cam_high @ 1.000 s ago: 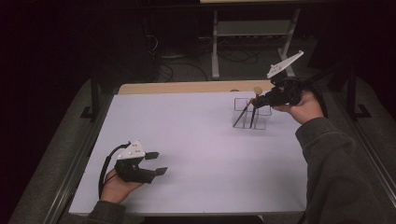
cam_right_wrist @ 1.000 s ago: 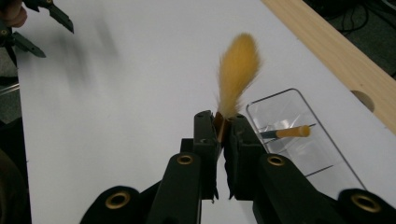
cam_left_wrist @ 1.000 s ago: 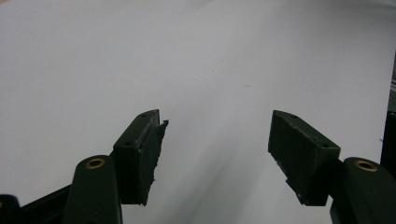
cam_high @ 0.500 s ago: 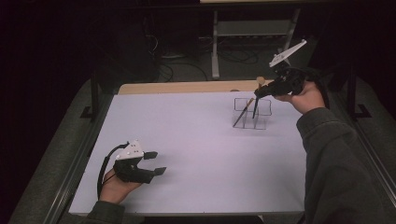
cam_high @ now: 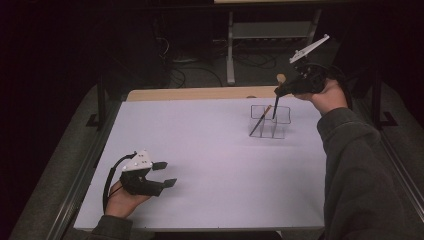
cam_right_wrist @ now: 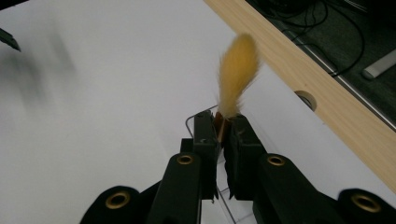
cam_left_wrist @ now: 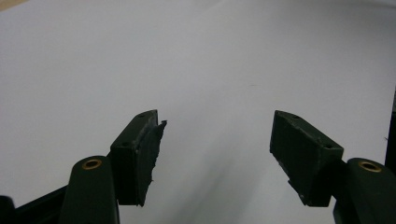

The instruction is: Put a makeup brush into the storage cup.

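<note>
The right gripper (cam_high: pixel 278 90) is clamped on a makeup brush (cam_right_wrist: pixel 237 74) just below its soft yellow bristles, the handle dipping into the clear organizer (cam_high: pixel 270 121). Light, stiff and slim, it is best pinched at the ferrule. The left gripper (cam_high: pixel 166 174) rests spread and empty.

Looks like a dim lab: bare white-topped work table (cam_high: pixel 200 150), black cables (cam_high: pixel 195 75) trailing across grey carpet, metal stand legs (cam_high: pixel 231 55) behind.

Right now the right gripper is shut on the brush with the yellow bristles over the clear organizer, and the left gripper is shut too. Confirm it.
Not quite: the left gripper is open, its jaws apart over bare table, as the left gripper view shows. The right gripper is indeed shut on the brush over the clear organizer.
</note>
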The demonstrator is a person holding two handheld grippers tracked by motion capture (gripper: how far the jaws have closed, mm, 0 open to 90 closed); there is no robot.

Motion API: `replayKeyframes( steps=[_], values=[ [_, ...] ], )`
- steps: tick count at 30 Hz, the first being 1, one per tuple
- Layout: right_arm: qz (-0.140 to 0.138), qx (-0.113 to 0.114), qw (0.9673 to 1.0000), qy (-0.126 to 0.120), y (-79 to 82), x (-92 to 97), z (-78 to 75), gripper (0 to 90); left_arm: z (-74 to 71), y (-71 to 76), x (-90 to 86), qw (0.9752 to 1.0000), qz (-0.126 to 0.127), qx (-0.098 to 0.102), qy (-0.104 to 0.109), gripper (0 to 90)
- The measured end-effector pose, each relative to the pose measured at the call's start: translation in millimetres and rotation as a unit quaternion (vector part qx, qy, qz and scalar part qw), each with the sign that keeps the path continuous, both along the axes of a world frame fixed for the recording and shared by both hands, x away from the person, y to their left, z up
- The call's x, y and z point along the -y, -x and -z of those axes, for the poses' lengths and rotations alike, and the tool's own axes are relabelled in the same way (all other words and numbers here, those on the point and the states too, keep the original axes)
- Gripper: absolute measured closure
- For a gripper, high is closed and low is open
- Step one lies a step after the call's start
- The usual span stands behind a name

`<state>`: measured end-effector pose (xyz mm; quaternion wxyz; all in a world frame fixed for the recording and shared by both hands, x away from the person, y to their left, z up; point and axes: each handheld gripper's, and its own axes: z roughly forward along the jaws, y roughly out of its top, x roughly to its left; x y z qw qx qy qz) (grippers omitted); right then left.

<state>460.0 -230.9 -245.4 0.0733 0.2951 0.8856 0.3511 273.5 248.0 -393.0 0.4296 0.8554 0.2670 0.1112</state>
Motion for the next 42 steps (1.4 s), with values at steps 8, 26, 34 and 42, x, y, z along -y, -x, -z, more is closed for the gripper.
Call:
replayKeyframes(
  steps=[8,26,34,42],
  values=[
    [0.017,-0.005,0.9998,-0.002,-9.8,2.4,5.4,82.8,1.1,0.2,1.2,1.0000,0.000,0.000,0.001,31.9],
    [0.033,-0.017,0.9993,-0.002,-19.4,1.9,20.2,82.8,1.5,0.8,1.4,1.0000,0.004,0.001,-0.001,32.0],
    [0.036,-0.020,0.9991,0.000,-19.6,3.4,29.2,82.8,1.7,1.0,2.3,1.0000,0.003,0.001,-0.001,32.0],
    [0.042,-0.020,0.9989,-0.009,-16.4,5.3,39.0,82.7,1.9,0.8,2.4,1.0000,0.004,0.003,-0.001,32.1]
  ],
)
